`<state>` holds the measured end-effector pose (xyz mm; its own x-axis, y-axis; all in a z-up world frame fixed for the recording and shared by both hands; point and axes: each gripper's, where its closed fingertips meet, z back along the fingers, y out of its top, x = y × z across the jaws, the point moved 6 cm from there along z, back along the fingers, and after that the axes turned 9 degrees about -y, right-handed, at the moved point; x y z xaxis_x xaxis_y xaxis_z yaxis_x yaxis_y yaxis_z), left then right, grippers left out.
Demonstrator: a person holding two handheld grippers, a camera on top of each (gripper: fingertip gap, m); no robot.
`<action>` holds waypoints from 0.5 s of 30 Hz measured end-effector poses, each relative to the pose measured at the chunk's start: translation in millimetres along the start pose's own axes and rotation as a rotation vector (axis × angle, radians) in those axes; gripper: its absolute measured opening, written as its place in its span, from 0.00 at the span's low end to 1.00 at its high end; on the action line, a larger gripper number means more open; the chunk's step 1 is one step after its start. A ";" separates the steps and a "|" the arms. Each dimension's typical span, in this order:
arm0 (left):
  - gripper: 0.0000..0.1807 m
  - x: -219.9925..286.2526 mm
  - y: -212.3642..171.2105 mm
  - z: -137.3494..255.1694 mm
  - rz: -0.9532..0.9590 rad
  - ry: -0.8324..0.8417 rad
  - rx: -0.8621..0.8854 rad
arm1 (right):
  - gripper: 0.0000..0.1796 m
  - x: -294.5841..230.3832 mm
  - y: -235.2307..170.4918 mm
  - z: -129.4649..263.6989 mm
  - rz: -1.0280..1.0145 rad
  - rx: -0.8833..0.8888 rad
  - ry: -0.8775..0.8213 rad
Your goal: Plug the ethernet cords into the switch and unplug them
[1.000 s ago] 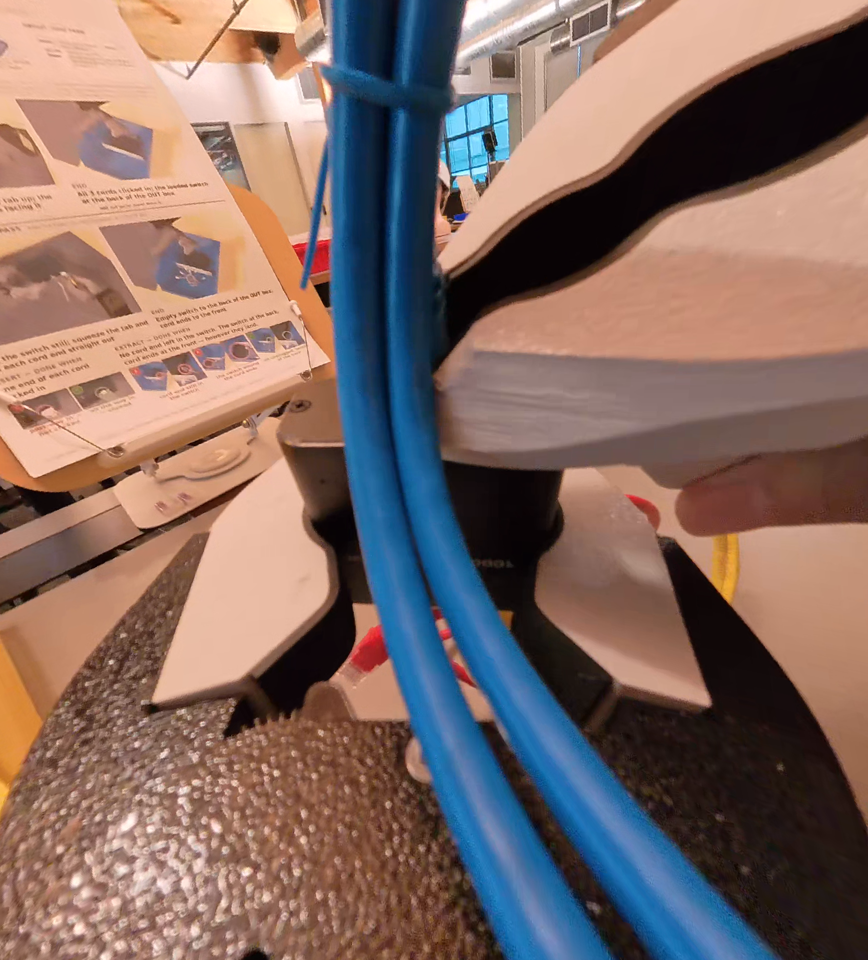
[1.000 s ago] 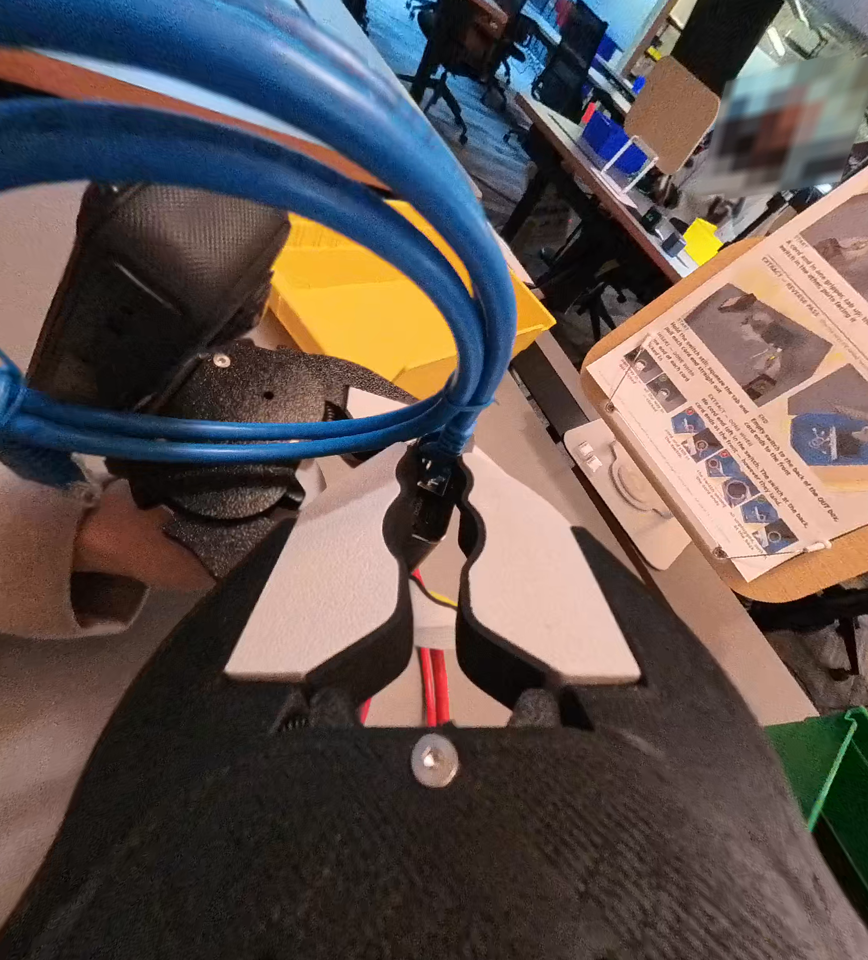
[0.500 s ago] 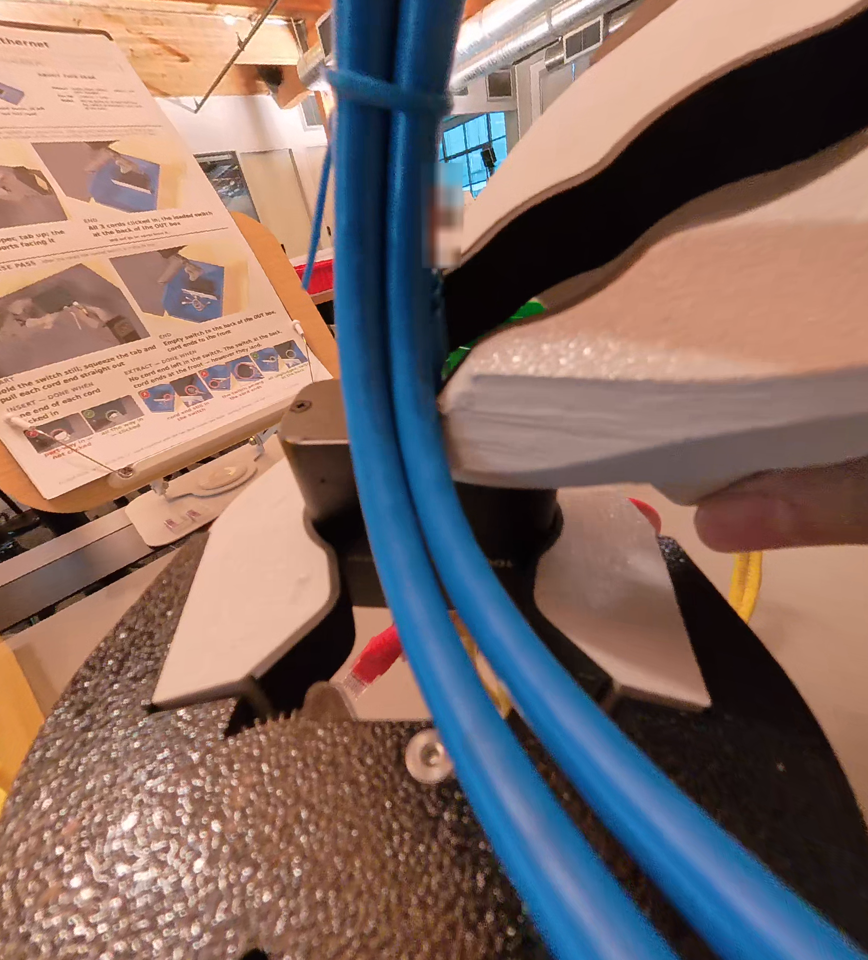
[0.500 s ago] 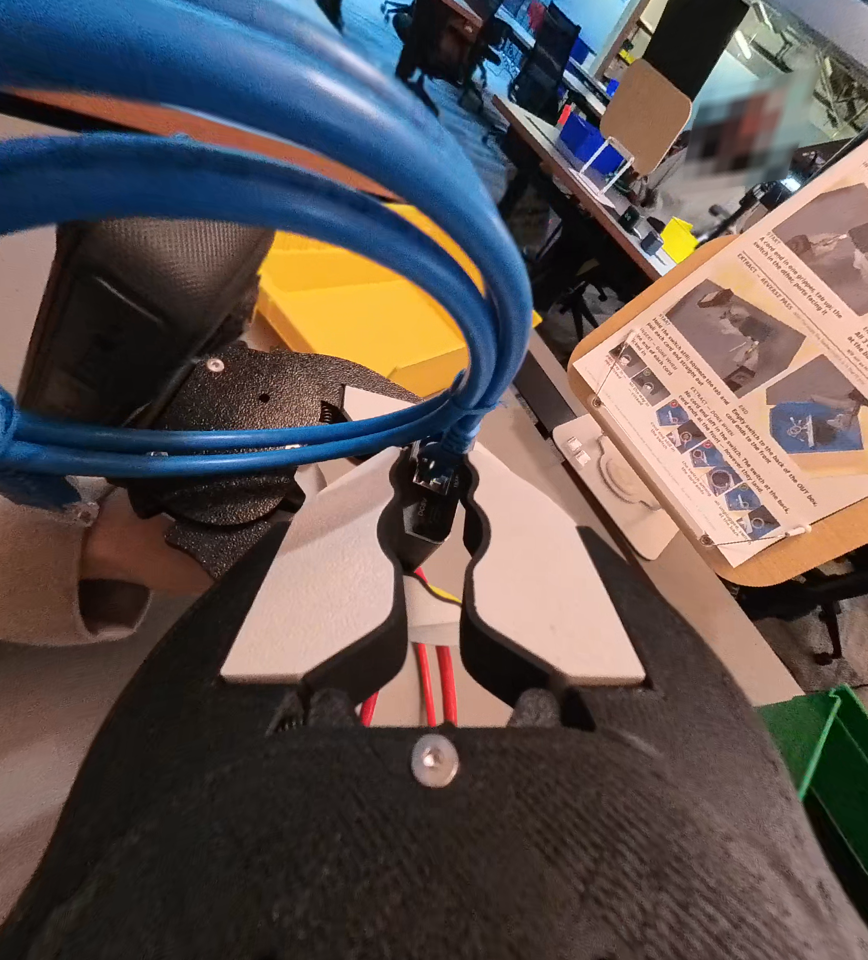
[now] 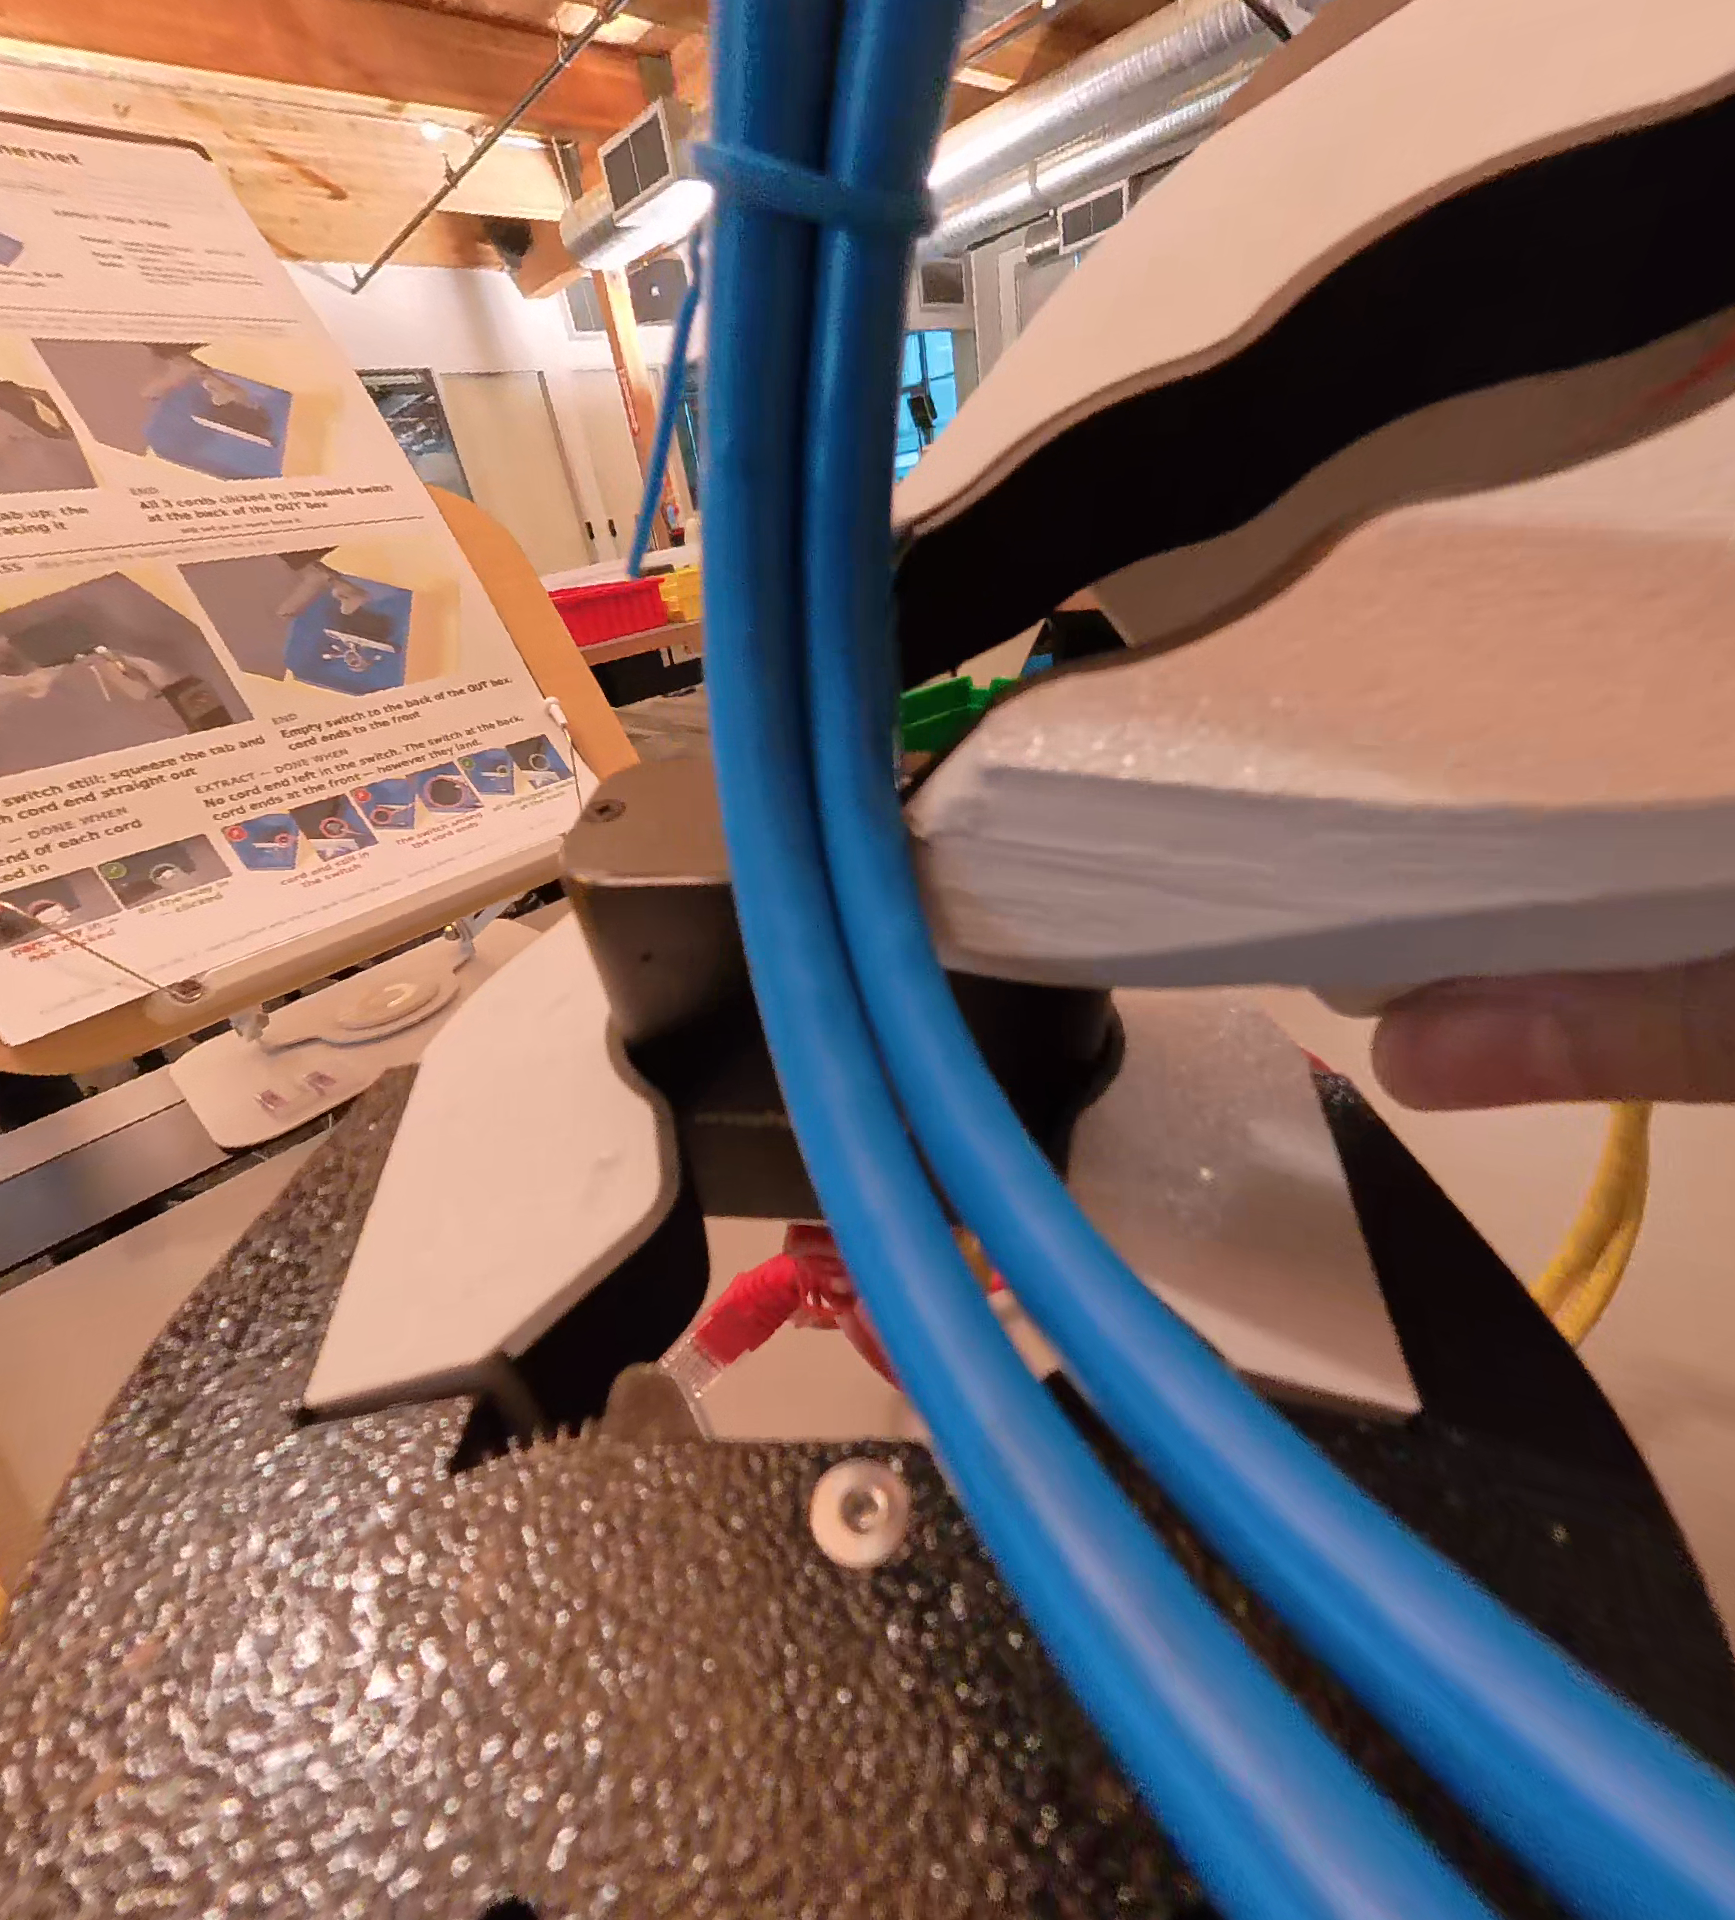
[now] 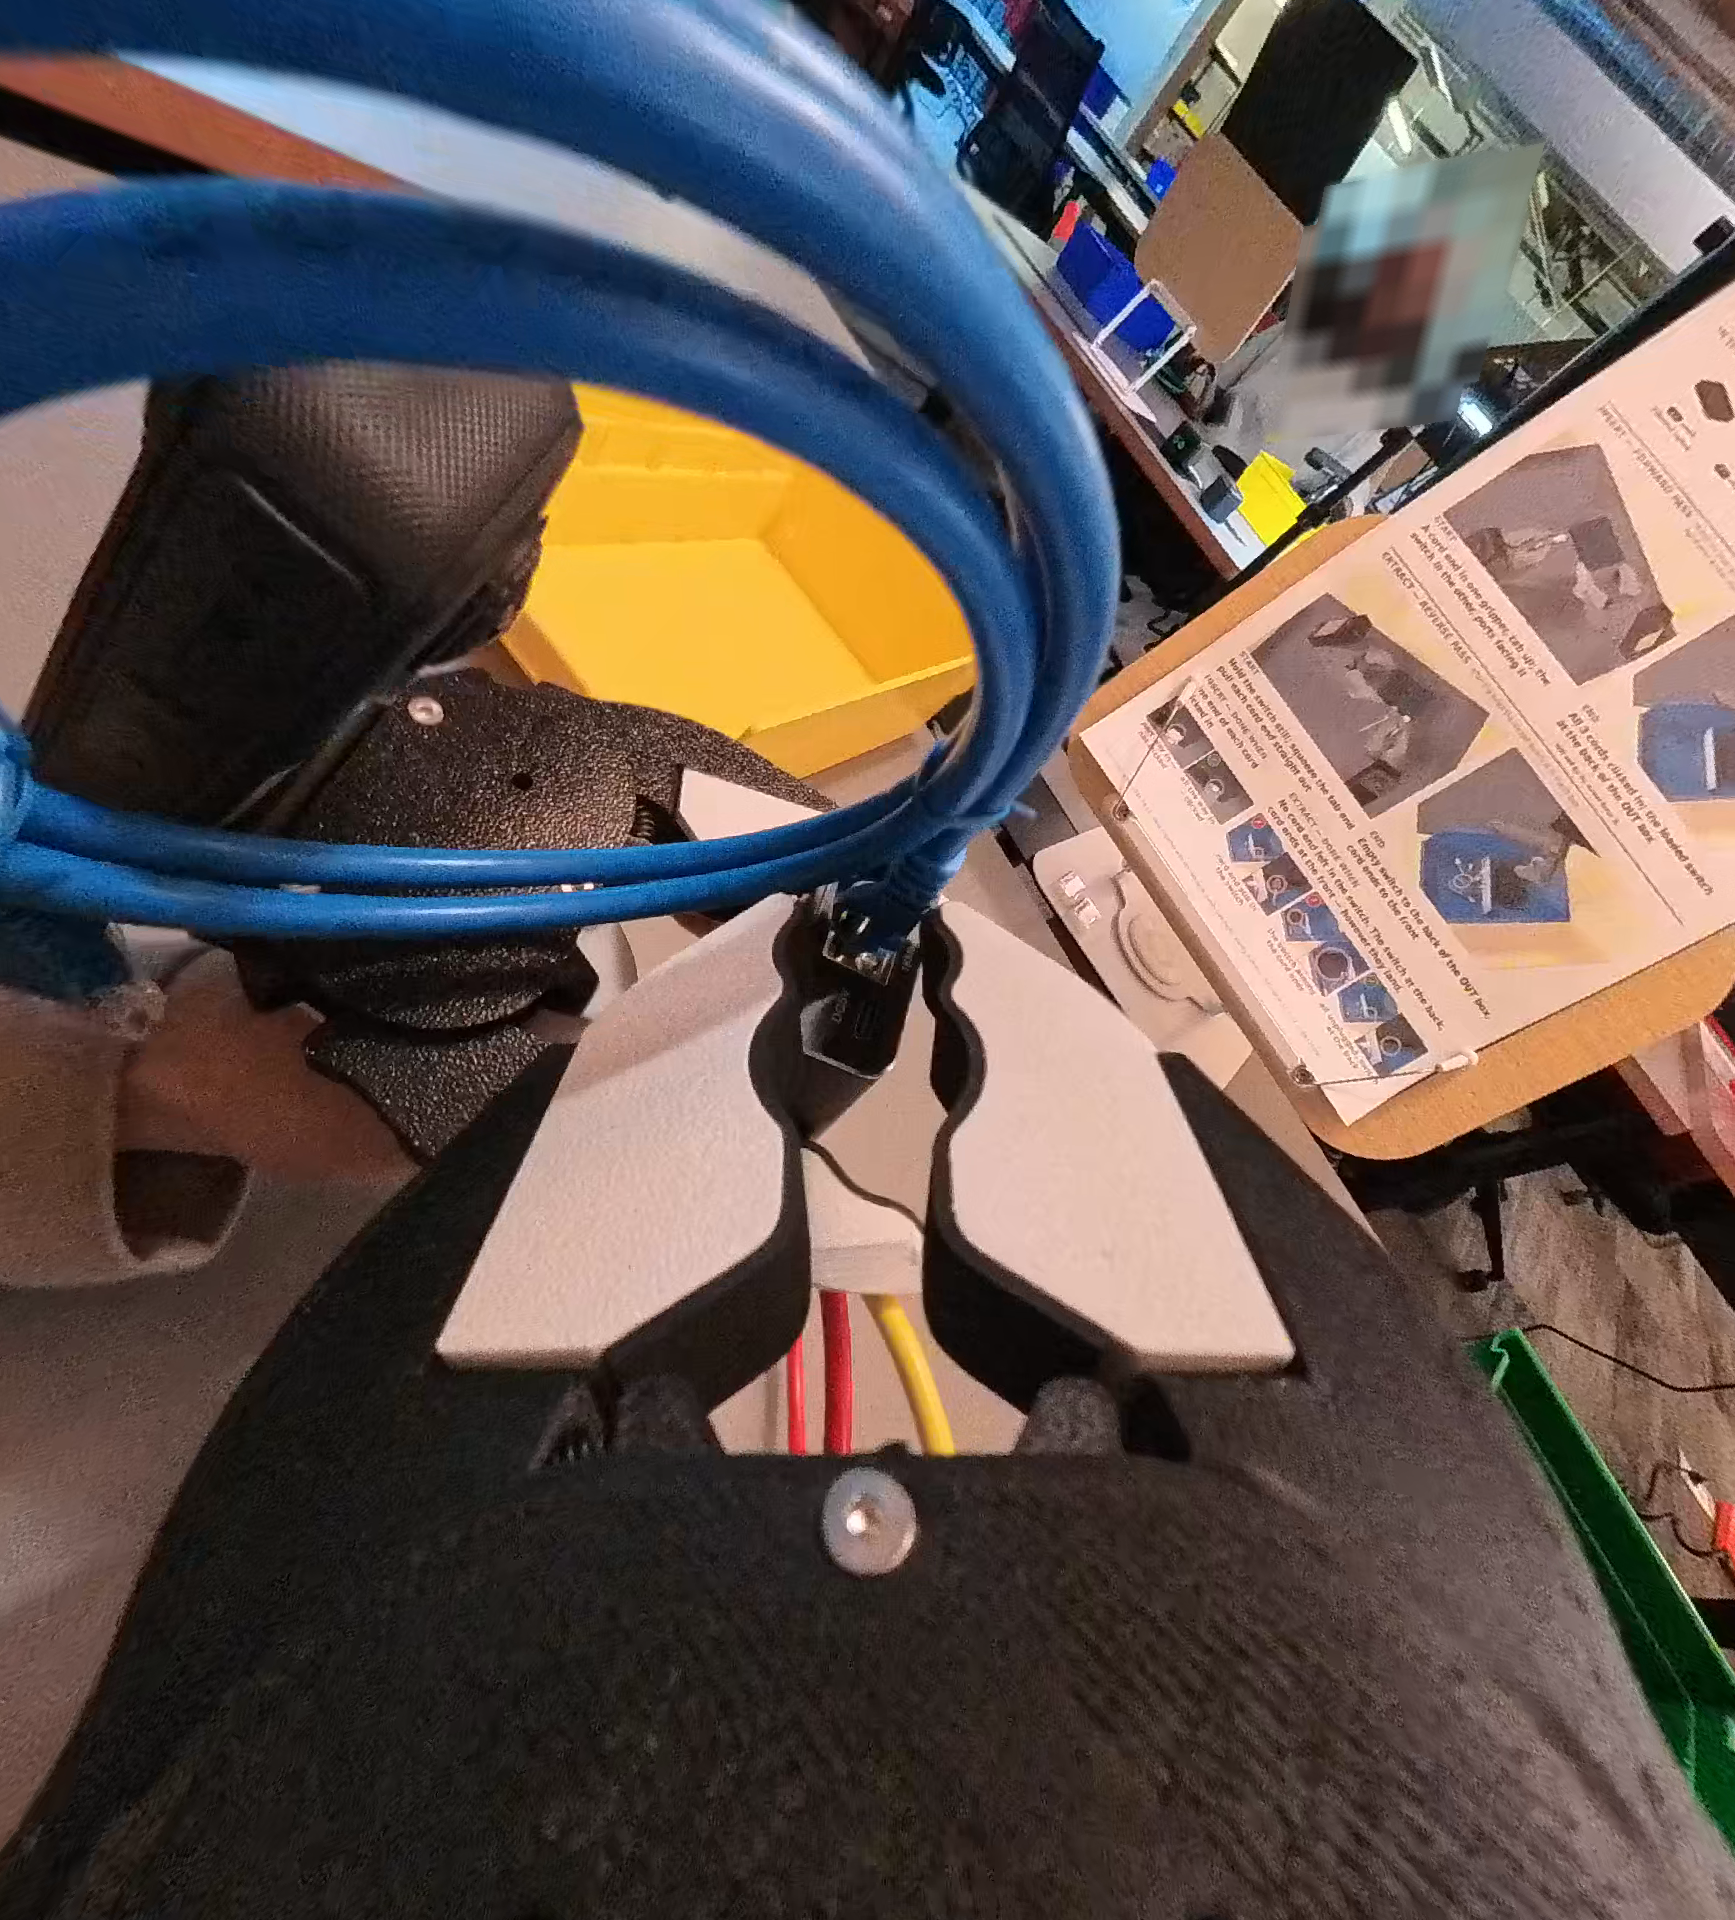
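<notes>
The right gripper [image 6: 858, 997] points forward with its fingers closed on a small black switch [image 6: 847, 1023]. The left gripper [image 5: 873, 1049], seen from the right wrist at left, clamps the switch's other side; a bare hand [image 6: 250, 1081] grips its handle

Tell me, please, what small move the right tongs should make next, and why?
Probably push the blue plug a short way straight on into the switch. The right tongs pinch that plug at the port's mouth and the left tongs hold the switch, but I cannot tell whether the plug has clicked home. The red cord and yellow cord lie loose.
</notes>
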<state>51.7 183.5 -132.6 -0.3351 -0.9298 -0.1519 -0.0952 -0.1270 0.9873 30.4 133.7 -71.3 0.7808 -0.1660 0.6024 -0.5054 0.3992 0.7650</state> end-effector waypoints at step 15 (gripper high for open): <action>0.42 -3.0 1.1 2.0 -0.036 0.038 -0.013 | 0.11 -0.2 0.8 -2.4 -0.033 0.033 0.019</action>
<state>50.7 186.8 -131.2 -0.2955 -0.9370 -0.1861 -0.0940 -0.1654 0.9817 30.7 136.3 -71.4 0.8037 -0.1611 0.5727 -0.4910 0.3641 0.7914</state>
